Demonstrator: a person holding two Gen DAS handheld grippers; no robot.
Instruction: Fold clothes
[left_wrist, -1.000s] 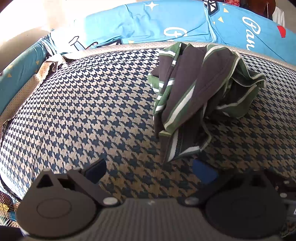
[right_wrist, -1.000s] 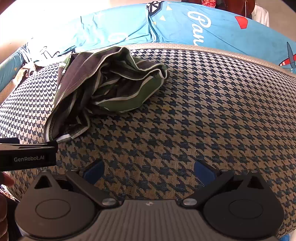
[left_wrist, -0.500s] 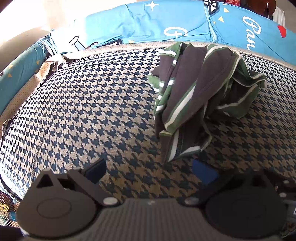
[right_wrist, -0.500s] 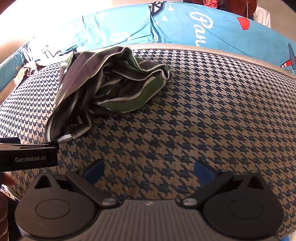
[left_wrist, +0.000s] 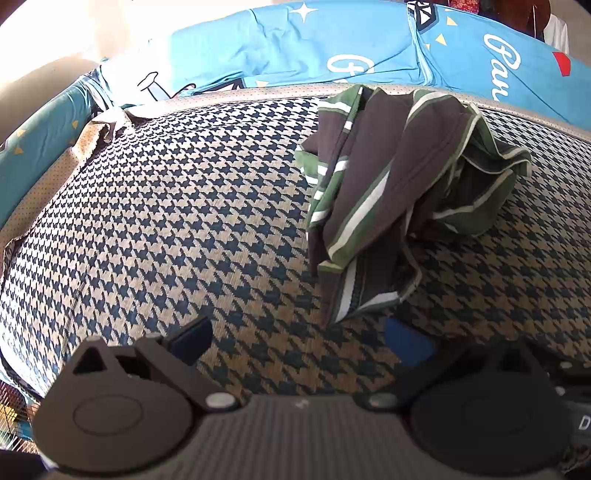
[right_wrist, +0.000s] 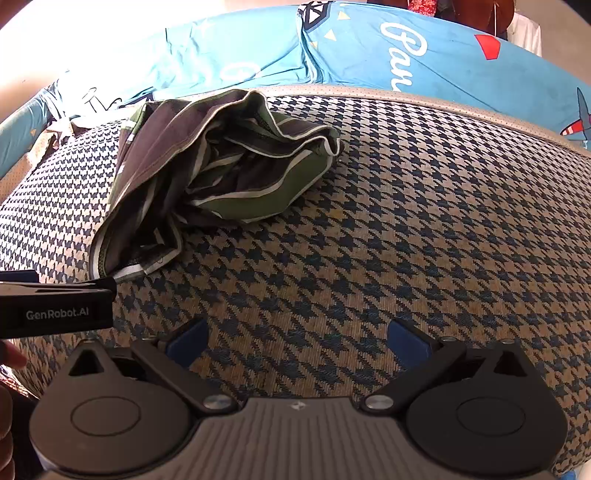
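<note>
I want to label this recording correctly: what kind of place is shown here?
Probably a home living room: a crumpled green and dark striped garment lies on a houndstooth-patterned upholstered seat, with bright blue printed cushions behind it.

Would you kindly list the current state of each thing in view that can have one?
Striped garment: crumpled in a heap, unfolded, lying on the houndstooth cover, not held.
Left claw: open, empty, near the garment's closest edge.
Right claw: open, empty, over bare cover, garment to its left.
Blue printed sheet: spread behind the cover, wrinkled.
</note>
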